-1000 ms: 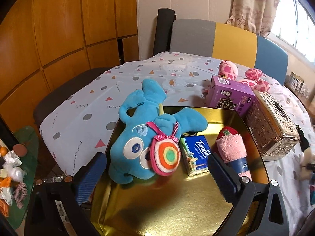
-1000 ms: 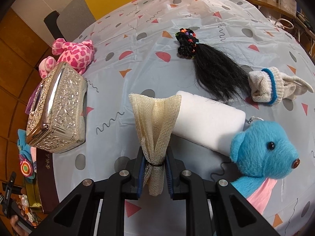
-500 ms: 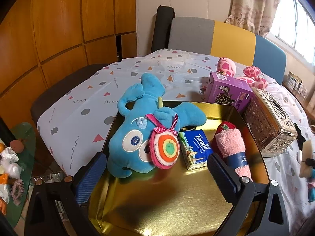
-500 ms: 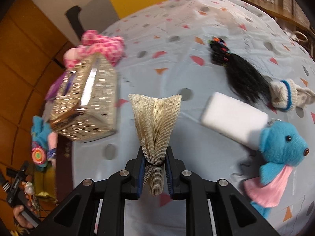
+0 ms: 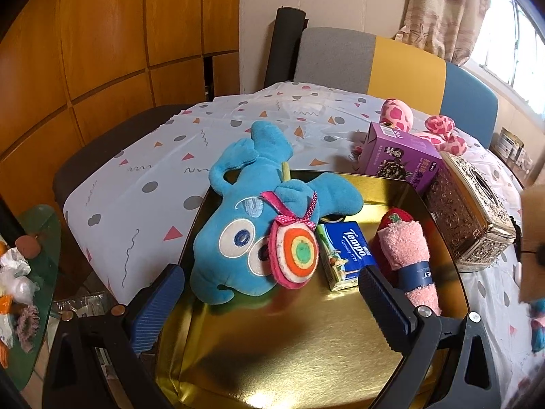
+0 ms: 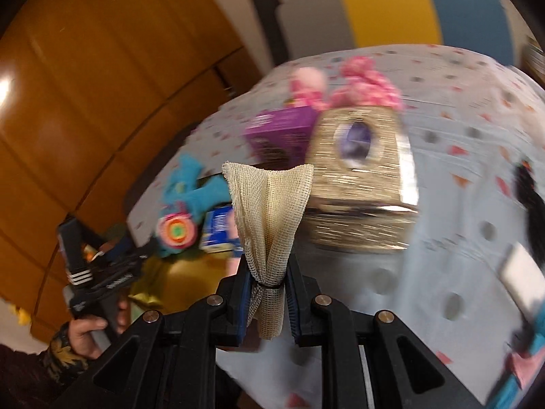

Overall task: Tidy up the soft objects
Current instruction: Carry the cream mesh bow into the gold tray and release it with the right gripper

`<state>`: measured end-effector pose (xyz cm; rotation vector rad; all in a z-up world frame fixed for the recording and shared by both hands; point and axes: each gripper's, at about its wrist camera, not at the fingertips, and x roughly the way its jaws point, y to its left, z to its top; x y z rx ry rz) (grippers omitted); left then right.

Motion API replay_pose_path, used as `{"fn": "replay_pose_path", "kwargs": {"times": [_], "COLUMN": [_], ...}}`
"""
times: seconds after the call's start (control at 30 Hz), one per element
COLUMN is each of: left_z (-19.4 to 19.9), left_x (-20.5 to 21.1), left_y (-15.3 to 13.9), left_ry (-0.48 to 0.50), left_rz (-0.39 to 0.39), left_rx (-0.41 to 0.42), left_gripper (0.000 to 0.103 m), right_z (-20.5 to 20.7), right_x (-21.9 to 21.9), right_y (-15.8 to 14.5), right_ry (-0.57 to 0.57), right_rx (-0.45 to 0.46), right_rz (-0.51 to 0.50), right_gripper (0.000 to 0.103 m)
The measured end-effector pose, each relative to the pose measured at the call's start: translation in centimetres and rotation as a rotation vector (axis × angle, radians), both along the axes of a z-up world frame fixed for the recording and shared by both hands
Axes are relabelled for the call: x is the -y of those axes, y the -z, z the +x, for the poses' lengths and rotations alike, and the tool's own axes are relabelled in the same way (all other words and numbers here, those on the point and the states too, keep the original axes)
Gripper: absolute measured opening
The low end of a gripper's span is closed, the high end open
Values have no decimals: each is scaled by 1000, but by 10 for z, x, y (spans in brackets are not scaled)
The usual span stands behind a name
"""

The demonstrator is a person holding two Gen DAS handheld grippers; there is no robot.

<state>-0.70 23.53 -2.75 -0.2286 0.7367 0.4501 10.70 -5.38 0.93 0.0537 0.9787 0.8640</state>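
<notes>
My right gripper [image 6: 267, 288] is shut on a beige mesh cloth [image 6: 270, 211] and holds it in the air above the table; the cloth's blurred edge shows at the right of the left wrist view [image 5: 533, 238]. My left gripper [image 5: 269, 293] is open and empty over the near part of a gold tray [image 5: 299, 351]. In the tray lie a blue plush toy [image 5: 259, 225], a Tempo tissue pack [image 5: 347, 255] and a rolled pink towel [image 5: 407, 255]. The left gripper also shows in the right wrist view [image 6: 98, 266], beside the tray [image 6: 160, 276].
An ornate metal tissue box [image 5: 470, 211] and a purple carton [image 5: 400, 156] stand past the tray, with a pink plush [image 5: 439, 129] behind. A black hairpiece [image 6: 531, 197], a white block [image 6: 521, 276] and a blue bear [image 6: 531, 358] lie at the right. Chairs ring the table.
My right gripper has swung left with the mesh cloth, from facing the white block and blue bear to facing the tissue box and tray. The left gripper has stayed nearly still.
</notes>
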Motion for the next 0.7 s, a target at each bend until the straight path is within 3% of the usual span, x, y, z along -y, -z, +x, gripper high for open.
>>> {"fn": "replay_pose_path", "kwargs": {"times": [0.23, 0.37, 0.47, 0.53, 0.6, 0.7], "left_z": [-7, -12, -16, -18, -20, -22], "left_x": [-12, -24, -29, -30, -32, -34], "left_y": [-2, 2, 4, 4, 4, 4], "left_ry": [-22, -54, -70, -72, -72, -76], "left_rz": [-12, -26, -31, -26, -21, -20], "left_rx": [15, 8, 0, 2, 6, 8], "left_gripper": [103, 103, 103, 103, 103, 103], "right_z": [-13, -14, -9, -6, -4, -2], "right_x": [-81, -123, -151, -157, -160, -160], "right_y": [15, 41, 63, 73, 80, 86], "right_ry": [-170, -232, -219, -207, -190, -175], "right_rx": [-49, -99, -95, -102, -110, -112], "right_rz": [-18, -70, -169, -190, -199, -212], "right_gripper": [17, 20, 23, 25, 36, 39]}}
